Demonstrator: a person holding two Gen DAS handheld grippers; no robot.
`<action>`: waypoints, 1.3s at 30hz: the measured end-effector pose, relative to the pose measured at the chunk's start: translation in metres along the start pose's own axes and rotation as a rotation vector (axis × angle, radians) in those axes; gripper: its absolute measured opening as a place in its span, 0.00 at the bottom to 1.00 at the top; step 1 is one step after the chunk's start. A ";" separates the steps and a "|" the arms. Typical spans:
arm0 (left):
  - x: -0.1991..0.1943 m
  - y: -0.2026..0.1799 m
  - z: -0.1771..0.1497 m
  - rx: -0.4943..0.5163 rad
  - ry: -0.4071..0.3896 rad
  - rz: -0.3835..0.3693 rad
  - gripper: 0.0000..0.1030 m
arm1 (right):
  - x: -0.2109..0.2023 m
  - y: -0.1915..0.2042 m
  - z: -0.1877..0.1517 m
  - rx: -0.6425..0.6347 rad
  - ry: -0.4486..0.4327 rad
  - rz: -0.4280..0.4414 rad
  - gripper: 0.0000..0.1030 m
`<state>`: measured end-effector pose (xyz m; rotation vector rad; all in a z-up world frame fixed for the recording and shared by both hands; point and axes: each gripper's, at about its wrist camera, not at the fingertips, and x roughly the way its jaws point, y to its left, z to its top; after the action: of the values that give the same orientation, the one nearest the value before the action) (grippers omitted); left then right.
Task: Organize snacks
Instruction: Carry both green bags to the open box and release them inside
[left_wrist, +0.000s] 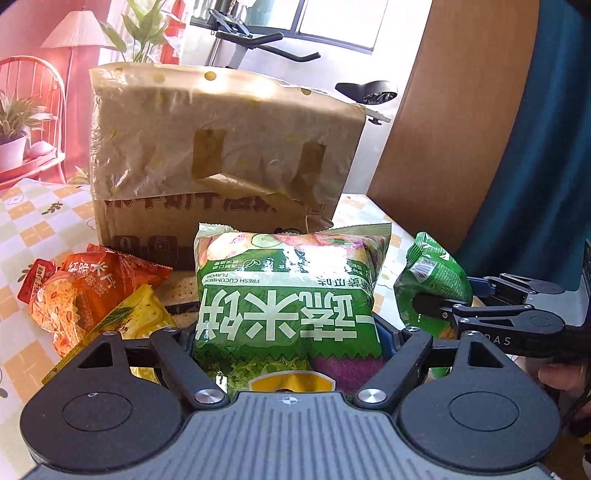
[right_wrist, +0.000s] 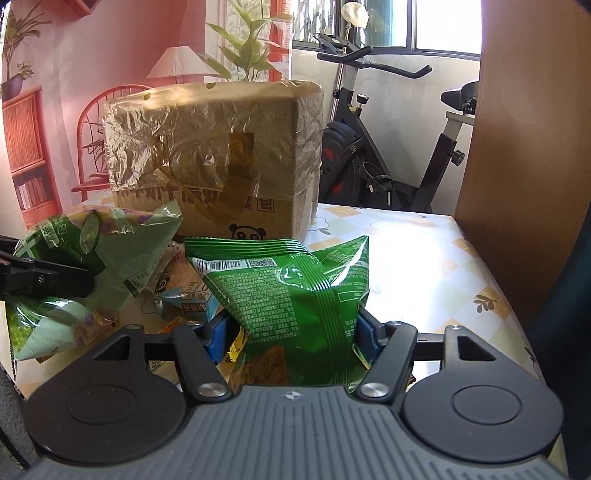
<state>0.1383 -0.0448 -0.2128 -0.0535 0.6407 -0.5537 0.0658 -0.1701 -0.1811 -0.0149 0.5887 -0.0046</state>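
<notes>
Green cucumber rice-cracker bag (left_wrist: 288, 295) clamped in my left gripper (left_wrist: 288, 339), darker green snack pack (right_wrist: 295, 295) pinched in the right gripper (right_wrist: 291, 332) — both held above the desk (right_wrist: 424, 258), cardboard box (left_wrist: 221, 147) ahead. Risk: slick puffy film, bags could slide out if I tilt.

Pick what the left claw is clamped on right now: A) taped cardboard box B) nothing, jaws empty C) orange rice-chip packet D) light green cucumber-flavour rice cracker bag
D: the left claw has both jaws pressed against the sides of the light green cucumber-flavour rice cracker bag, which sits puffed between them, in front of the taped cardboard box.
</notes>
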 end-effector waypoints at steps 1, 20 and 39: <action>-0.003 0.000 0.003 -0.001 -0.009 -0.005 0.82 | 0.000 0.000 0.002 0.001 -0.004 0.000 0.65; -0.079 0.040 0.123 0.056 -0.261 0.268 0.82 | -0.021 0.000 0.107 0.033 -0.227 0.042 0.65; 0.014 0.058 0.261 0.184 -0.159 0.451 0.82 | 0.056 0.003 0.231 0.111 -0.272 0.156 0.65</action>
<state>0.3263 -0.0331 -0.0230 0.2149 0.4255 -0.1676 0.2408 -0.1643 -0.0200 0.1365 0.3161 0.1146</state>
